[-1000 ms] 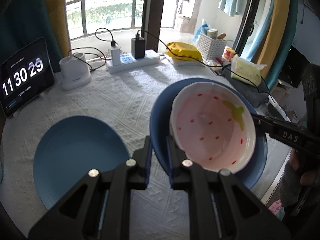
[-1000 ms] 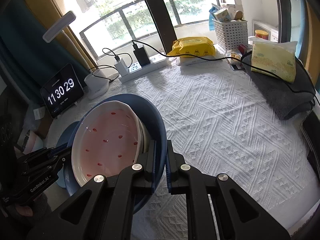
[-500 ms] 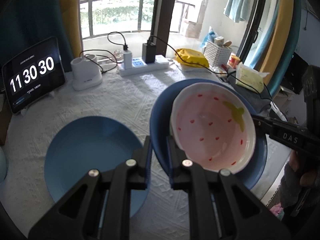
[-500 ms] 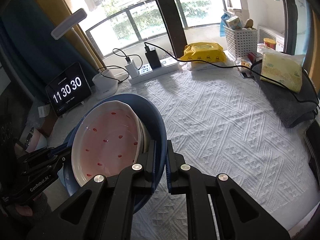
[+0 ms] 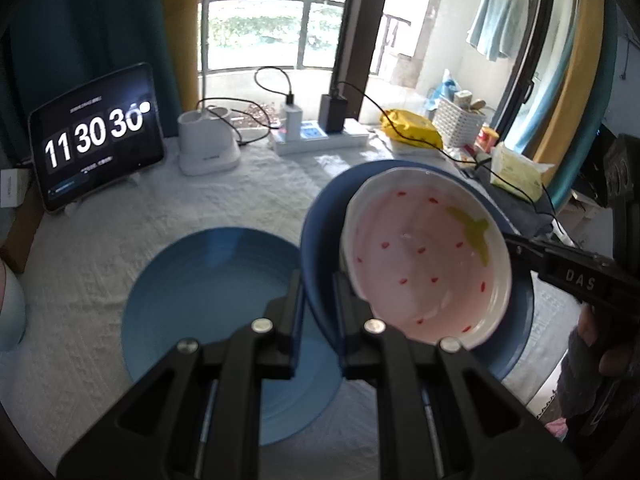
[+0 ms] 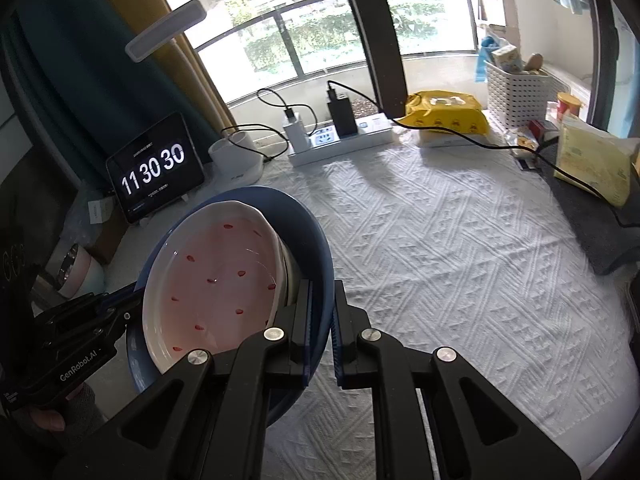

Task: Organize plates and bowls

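Observation:
A dark blue plate (image 5: 320, 216) carries a white bowl with a pink strawberry-print inside (image 5: 424, 256). My left gripper (image 5: 318, 292) is shut on the plate's near rim and my right gripper (image 6: 320, 308) is shut on the opposite rim (image 6: 316, 248); together they hold it tilted above the table. The bowl also shows in the right wrist view (image 6: 216, 280). A second, lighter blue plate (image 5: 216, 304) lies flat on the white tablecloth below and left of the held plate.
A tablet clock (image 5: 96, 136) stands at the back left, beside a white lamp base (image 5: 208, 144) and a power strip with chargers (image 5: 320, 136). A yellow packet (image 6: 448, 116), white basket (image 6: 520, 88), tissue pack (image 6: 592, 160) and grey cloth (image 6: 600, 232) fill the right side.
Both grippers have lifted the dark blue plate with the bowl higher above the table. The light blue plate now appears further right, closer under the held plate.

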Demonstrator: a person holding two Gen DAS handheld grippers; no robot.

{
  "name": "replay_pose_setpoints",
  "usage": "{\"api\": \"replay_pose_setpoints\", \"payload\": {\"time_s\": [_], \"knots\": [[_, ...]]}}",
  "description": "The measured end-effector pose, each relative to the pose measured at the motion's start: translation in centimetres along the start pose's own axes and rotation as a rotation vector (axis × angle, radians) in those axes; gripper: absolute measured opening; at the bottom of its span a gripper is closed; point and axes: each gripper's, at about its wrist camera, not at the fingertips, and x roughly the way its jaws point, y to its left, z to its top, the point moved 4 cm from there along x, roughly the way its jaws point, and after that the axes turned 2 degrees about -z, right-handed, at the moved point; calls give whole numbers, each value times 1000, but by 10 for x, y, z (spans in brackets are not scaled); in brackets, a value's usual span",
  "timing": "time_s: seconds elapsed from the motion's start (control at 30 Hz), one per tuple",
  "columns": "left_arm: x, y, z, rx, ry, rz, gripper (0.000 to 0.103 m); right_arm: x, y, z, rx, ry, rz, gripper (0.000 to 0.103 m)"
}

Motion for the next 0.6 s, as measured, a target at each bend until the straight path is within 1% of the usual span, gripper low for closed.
{"api": "replay_pose_setpoints", "payload": {"time_s": [0.6], "knots": [[-19, 34, 3, -46, -38, 16, 12, 7, 40, 14, -55, -3, 16, 12]]}}
